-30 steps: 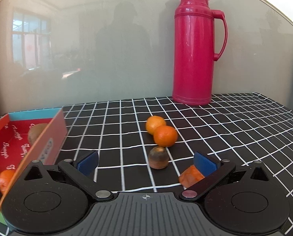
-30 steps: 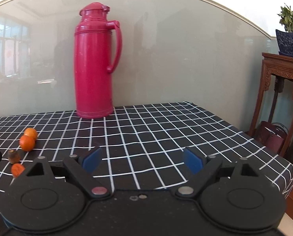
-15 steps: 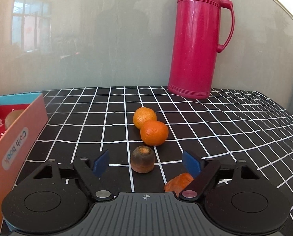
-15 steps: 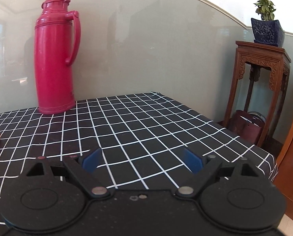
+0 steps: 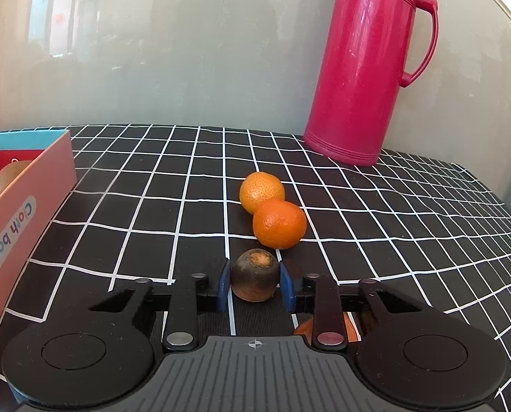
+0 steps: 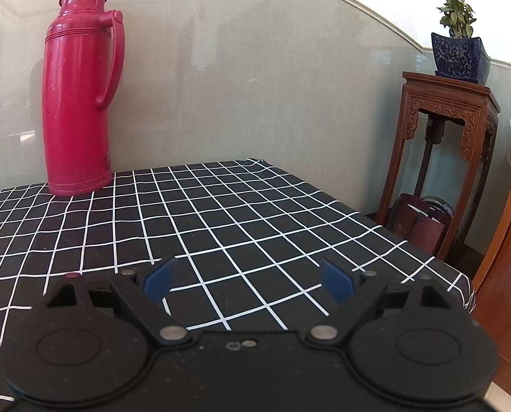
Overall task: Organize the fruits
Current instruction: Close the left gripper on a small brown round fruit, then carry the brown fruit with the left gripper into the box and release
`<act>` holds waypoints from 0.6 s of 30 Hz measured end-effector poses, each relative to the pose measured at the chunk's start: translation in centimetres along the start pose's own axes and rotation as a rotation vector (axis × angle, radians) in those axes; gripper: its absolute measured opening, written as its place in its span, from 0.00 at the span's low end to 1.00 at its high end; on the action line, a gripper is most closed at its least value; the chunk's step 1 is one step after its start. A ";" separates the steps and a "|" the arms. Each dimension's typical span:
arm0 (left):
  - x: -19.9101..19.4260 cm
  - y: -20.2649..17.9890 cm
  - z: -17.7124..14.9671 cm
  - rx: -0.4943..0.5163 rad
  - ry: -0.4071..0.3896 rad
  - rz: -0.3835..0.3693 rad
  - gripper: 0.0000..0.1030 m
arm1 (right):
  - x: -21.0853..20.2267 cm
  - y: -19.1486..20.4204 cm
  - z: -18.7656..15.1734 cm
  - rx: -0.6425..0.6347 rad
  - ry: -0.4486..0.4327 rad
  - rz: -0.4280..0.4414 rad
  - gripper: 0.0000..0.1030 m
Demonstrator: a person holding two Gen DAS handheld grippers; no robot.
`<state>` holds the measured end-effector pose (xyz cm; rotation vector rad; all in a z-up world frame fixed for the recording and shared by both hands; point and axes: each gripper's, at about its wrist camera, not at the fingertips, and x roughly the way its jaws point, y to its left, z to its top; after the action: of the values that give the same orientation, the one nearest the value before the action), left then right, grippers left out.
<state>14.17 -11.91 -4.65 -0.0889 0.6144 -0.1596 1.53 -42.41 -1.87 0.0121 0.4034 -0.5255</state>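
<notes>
My left gripper (image 5: 254, 283) is shut on a small dark brown fruit (image 5: 254, 279) with an orange patch on top, resting on the checked tablecloth. Just beyond it lie two oranges, a deep orange one (image 5: 279, 223) and a paler one (image 5: 261, 191), touching each other. Another orange piece (image 5: 303, 329) is mostly hidden under the right finger linkage. The red and pink box (image 5: 18, 213) at the left holds a kiwi (image 5: 10, 176). My right gripper (image 6: 248, 279) is open and empty above the cloth, with no fruit in its view.
A tall red thermos (image 5: 367, 65) stands at the back by the wall; it also shows in the right wrist view (image 6: 78, 103). The table's right edge (image 6: 427, 257) drops off near a carved wooden stand (image 6: 447, 144) with a potted plant (image 6: 460, 51).
My left gripper moved forward and closed its fingers on the dark brown fruit. My right gripper turned slightly left, still open; the oranges have left its view.
</notes>
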 end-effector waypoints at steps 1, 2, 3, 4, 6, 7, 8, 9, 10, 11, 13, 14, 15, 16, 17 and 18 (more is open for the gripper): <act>-0.1 0.0 0.0 0.003 -0.003 0.001 0.30 | -0.1 0.1 0.0 -0.001 -0.002 0.002 0.86; -0.1 0.0 0.0 0.009 -0.005 -0.001 0.30 | -0.1 0.2 0.1 0.000 -0.004 0.003 0.86; -0.2 -0.1 0.0 0.014 -0.007 -0.004 0.30 | -0.2 0.2 0.1 0.001 -0.005 0.005 0.86; -0.3 -0.2 -0.1 0.019 -0.009 -0.006 0.30 | -0.2 0.3 0.2 0.003 -0.006 0.006 0.86; -0.6 -0.2 -0.1 0.028 -0.013 -0.010 0.30 | -0.2 0.2 0.2 0.010 -0.005 0.007 0.86; -0.8 -0.2 -0.1 0.031 -0.015 -0.013 0.30 | -0.2 0.1 0.3 0.016 -0.007 0.007 0.86; -1.0 -0.1 -0.1 0.033 -0.018 -0.015 0.30 | -0.3 0.0 0.4 0.024 -0.007 0.008 0.86; -1.2 0.0 -0.1 0.037 -0.020 -0.016 0.30 | -0.3 -0.1 0.5 0.033 -0.007 0.010 0.86; -1.5 0.1 -0.2 0.041 -0.023 -0.016 0.30 | -0.3 -0.1 0.6 0.046 -0.006 0.014 0.86; -1.8 0.3 -0.2 0.043 -0.027 -0.015 0.30 | -0.3 -0.2 0.7 0.059 -0.007 0.019 0.86; -2.4 0.7 0.0 0.044 -0.035 -0.012 0.30 | -0.5 -0.1 0.9 0.077 -0.008 0.028 0.86; -2.7 0.9 0.0 0.046 -0.041 -0.008 0.30 | -0.6 0.1 1.0 0.082 -0.009 0.033 0.86; -3.1 1.2 0.1 0.046 -0.046 -0.005 0.30 | -0.7 0.2 1.0 0.086 -0.008 0.039 0.86; -3.4 1.5 0.2 0.045 -0.050 -0.002 0.30 | -0.8 0.4 1.1 0.089 -0.009 0.045 0.86; -3.8 1.8 0.3 0.043 -0.056 0.003 0.30 | -0.9 0.7 1.1 0.092 -0.011 0.050 0.86; -4.2 2.1 0.4 0.041 -0.062 0.007 0.30 | -1.1 0.9 1.2 0.093 -0.012 0.055 0.86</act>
<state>11.26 -9.05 -2.23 -0.0520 0.5492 -0.1622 1.57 -41.27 -0.46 0.1091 0.3653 -0.4895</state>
